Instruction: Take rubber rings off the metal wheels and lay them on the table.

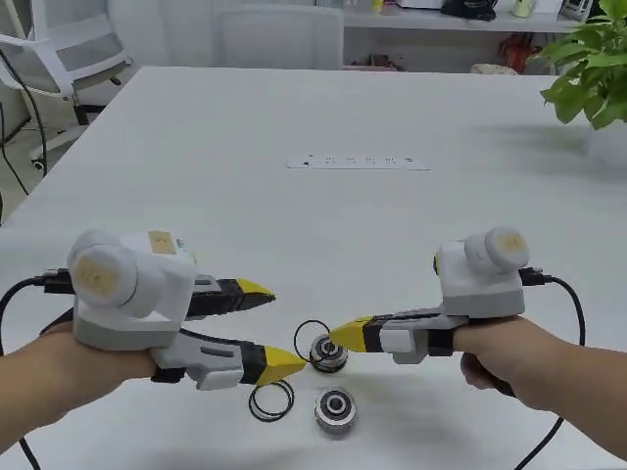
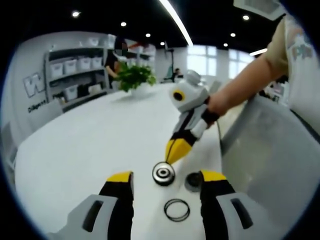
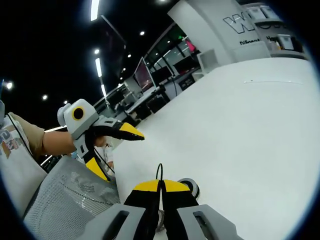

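Observation:
Two small metal wheels sit near the table's front edge: one (image 1: 328, 354) between the grippers and one (image 1: 335, 409) closer to me. My right gripper (image 1: 343, 338) is shut, its yellow tips pinching a thin black rubber ring (image 1: 312, 322) right beside the upper wheel. That ring (image 3: 160, 172) sticks up from the closed jaws of the right gripper (image 3: 160, 186), with the wheel (image 3: 189, 187) just beyond. My left gripper (image 1: 269, 326) is open, its jaws either side of the wheel (image 2: 163, 173) without touching it. Loose black rings (image 1: 271, 399) lie flat on the table beside the nearer wheel.
A white power strip (image 1: 358, 162) lies mid-table, far from the work. A green plant (image 1: 593, 69) stands at the back right, and chairs (image 1: 274, 34) line the far edge. Cables trail from both grippers.

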Action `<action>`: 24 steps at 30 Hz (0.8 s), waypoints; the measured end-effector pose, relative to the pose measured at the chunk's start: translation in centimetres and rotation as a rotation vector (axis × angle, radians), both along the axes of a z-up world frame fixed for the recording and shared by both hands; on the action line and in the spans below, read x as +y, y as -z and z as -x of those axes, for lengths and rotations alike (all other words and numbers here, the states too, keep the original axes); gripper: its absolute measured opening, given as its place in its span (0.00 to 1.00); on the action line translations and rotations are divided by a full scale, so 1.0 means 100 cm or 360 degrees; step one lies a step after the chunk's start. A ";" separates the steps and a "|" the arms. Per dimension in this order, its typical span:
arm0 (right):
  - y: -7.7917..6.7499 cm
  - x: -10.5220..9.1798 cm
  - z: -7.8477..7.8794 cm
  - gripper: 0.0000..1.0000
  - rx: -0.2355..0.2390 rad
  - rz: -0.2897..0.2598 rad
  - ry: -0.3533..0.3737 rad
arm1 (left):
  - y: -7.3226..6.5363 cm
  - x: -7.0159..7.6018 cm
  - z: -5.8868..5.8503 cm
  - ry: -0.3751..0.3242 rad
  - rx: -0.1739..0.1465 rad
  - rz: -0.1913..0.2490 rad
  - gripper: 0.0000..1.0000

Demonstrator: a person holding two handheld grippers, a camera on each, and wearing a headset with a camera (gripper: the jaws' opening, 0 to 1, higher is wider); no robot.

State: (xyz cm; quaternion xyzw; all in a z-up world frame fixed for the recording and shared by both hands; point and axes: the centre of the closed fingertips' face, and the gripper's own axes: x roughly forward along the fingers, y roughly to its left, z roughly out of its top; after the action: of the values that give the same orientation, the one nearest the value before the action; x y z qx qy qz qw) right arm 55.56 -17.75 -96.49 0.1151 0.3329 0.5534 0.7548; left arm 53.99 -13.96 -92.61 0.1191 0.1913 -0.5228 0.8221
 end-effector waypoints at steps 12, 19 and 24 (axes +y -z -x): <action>-0.001 0.024 0.017 0.00 0.0027 0.0004 -0.0104 | -0.005 0.025 0.021 -0.0035 0.0006 0.0015 0.64; 0.005 0.039 0.030 0.00 0.0063 0.0025 -0.0186 | -0.003 0.036 0.030 -0.0067 0.0018 0.0018 0.67; 0.011 0.047 0.038 0.00 0.0089 0.0051 -0.0231 | -0.002 0.042 0.034 -0.0080 0.0025 0.0017 0.68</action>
State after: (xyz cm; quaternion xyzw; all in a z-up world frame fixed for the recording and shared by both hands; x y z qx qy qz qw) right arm 51.79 -13.08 -97.62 0.0938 0.3702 0.5978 0.7049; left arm 50.61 -9.81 -92.43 0.1057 0.1978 -0.5041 0.8340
